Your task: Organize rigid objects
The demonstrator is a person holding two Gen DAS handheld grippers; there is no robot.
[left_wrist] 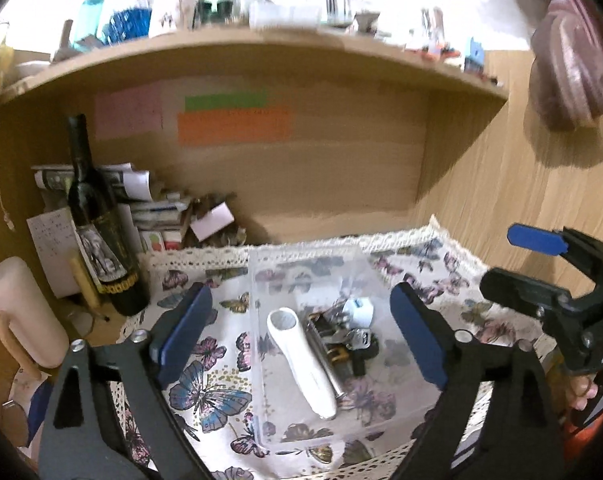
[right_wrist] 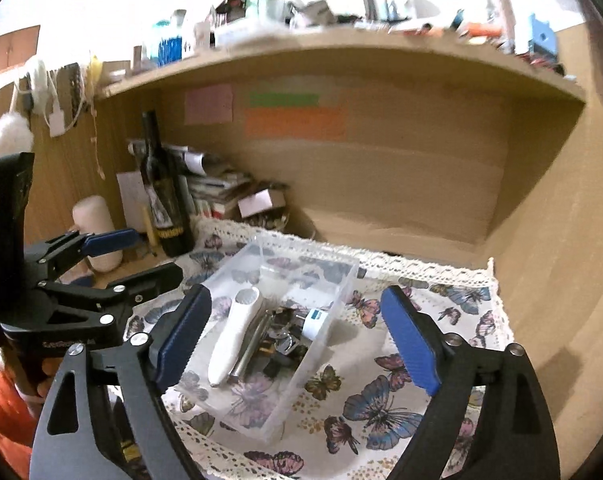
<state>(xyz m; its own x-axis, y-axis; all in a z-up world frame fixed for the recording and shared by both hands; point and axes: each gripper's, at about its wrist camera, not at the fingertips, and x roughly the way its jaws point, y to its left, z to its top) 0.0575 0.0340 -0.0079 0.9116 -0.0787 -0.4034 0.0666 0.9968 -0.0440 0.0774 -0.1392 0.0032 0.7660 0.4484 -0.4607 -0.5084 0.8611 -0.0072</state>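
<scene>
Clear plastic bin sits on a butterfly-print cloth with a lace edge, spread over the wooden counter beneath a shelf crowded with bottles.

Bin contents, all lying loose on its floor: a long white handheld device with a round head, angled lengthwise; a slim metal cylinder just beside it, touching along its side; a jumble of small metal and dark pieces (too tangled to name singly); a small white cap-like piece at the far side of the jumble. Same group reads in the right wrist view: bin, white device, cylinder.

Left gripper: released, blue pads spread wide, hovering over the bin and straddling it, holding nothing. Right gripper: also released, pads wide apart, bin between them from its own view, nothing grasped. Each gripper shows in the other's camera, off to the side.

Left of the cloth: dark wine bottle standing upright, a stack of papers and small boxes behind it, a pale pink cylinder near the counter's edge. Back panel carries pink, green and orange sticky notes.
</scene>
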